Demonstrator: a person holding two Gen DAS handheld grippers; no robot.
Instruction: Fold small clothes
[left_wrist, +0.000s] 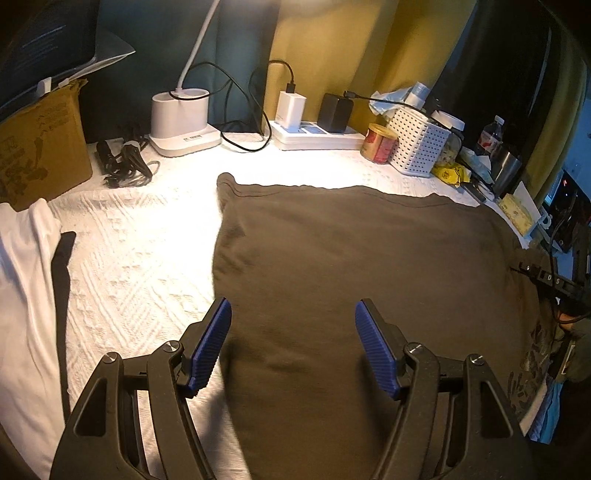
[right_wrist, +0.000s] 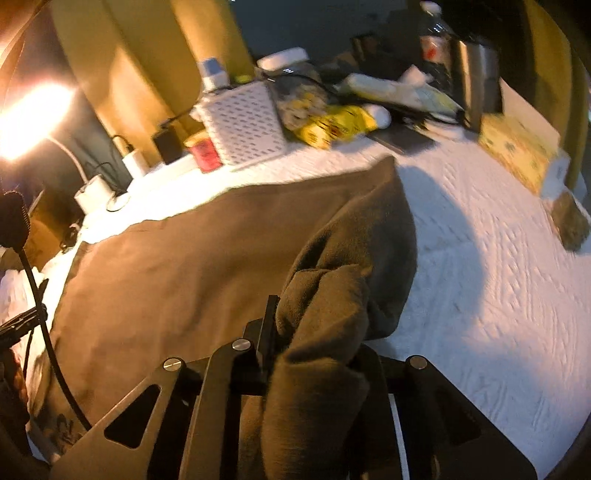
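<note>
Right gripper (right_wrist: 314, 354) clenched on bunched edge of brown garment (right_wrist: 177, 266), lower centre — carry fold across evenly. Left gripper (left_wrist: 293, 347) released, hovering — pin cloth flat.

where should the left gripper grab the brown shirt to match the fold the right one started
Grip the near left edge of the brown shirt, coming in from the bare white cover on its left. That edge lies flat with open cover beside it. The left gripper hangs open over the shirt, while the right gripper already pinches a bunched edge on its side.
</note>
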